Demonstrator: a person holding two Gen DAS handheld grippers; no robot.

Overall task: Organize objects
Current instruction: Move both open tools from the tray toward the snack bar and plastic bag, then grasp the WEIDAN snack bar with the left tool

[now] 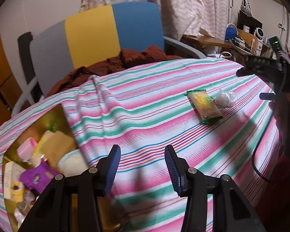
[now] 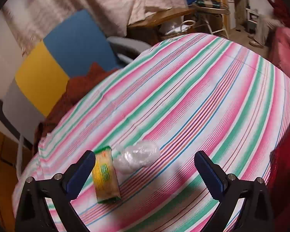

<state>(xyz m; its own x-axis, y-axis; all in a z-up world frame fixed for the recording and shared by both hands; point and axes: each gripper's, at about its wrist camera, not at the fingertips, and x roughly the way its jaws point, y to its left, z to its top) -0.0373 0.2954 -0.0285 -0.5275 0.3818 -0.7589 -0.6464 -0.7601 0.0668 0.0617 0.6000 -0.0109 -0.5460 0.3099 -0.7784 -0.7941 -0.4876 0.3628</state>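
We have the right gripper (image 2: 145, 171) nearer: yellow-green foil snack packet (image 2: 105, 176) beside its left finger, long axis running away from the fingers. Both grippers released, empty.

Box (image 1: 54, 119): lower part hidden behind the left gripper's arms; contents blurred, labels unreadable.
Snack pack (image 2: 105, 176): print too blurred to read; near corner crossed by one of the fingers (image 2: 81, 174).
Clear wrap (image 2: 137, 155): contents indistinct.
Right gripper (image 1: 261, 85): cut off by the frame edge in the left view.
Far desk (image 1: 241, 40): items too small to tell.
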